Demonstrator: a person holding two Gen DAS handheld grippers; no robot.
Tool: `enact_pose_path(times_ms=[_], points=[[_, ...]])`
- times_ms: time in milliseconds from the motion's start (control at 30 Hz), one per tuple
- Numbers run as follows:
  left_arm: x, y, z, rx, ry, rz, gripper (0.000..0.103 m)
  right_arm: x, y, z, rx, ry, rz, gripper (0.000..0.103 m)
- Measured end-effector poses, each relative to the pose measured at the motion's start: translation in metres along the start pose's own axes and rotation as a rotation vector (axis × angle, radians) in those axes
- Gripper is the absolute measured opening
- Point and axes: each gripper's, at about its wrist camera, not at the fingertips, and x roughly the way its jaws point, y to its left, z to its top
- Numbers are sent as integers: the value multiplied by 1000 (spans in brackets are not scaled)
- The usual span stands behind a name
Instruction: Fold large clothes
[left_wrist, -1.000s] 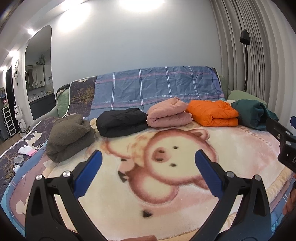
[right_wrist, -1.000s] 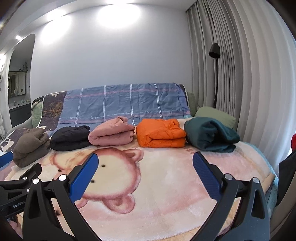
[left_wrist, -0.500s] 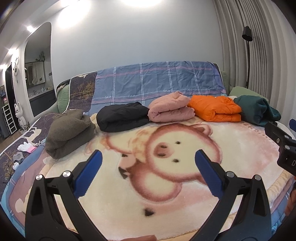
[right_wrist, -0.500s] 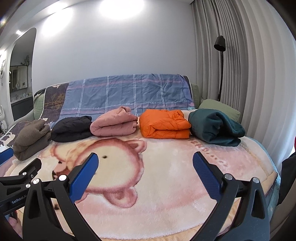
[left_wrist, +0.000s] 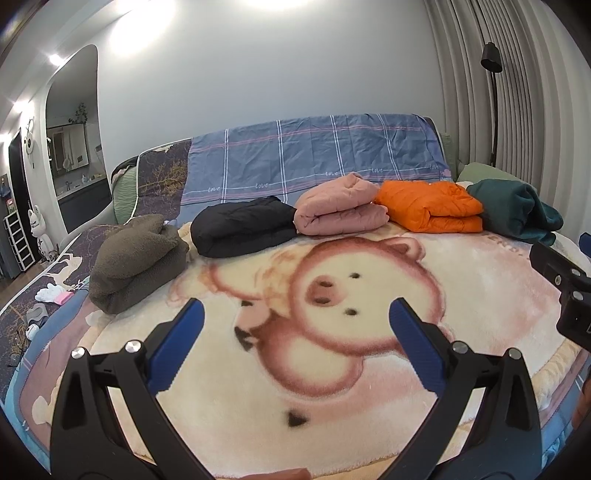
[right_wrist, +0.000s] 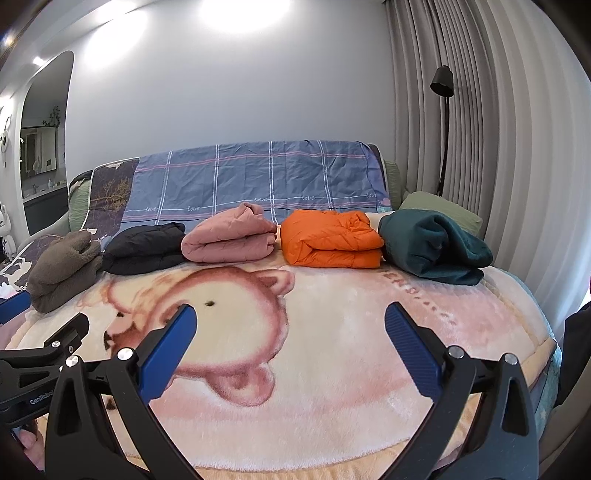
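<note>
— Both cameras have tipped down a little since a second ago; the folded clothes now sit higher in view. What's on the blanket (right_wrist: 332, 332)?

— Along its far edge: brown fleece (left_wrist: 136, 254), black jacket (left_wrist: 243, 229), pink jacket (left_wrist: 341, 210), orange jacket (left_wrist: 428, 206), green garment (left_wrist: 517, 210) (all folded).

— Grippers?

— Left gripper (left_wrist: 295, 341) and right gripper (right_wrist: 290, 341) are spread wide, holding nothing, above the near edge.

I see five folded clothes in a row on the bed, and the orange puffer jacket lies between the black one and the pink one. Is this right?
Not quite. The folded orange puffer jacket lies between the folded pink quilted garment and the folded dark green fleece garment; the right wrist view shows it. The folded black quilted garment is beyond the pink one.
</note>
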Motion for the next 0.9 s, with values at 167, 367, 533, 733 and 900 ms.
enact_pose_path(times_ms=[167,367,533,733,900], points=[[-1,-1,-1,7,0,-2,101,0,-2,-2,2,7,6,102],[-1,-2,-1,8,1,-2,101,0,-3,-4,4,13,9,102],[-1,-2,-1,9,1,-2,101,1,-5,-5,9,17,11,102],[0,-1,-4,5,10,-7,101,2,-5,-6,5,20,15,102],[0,-2,-5,7,10,-5,101,2,-5,-7,3,23,18,102]])
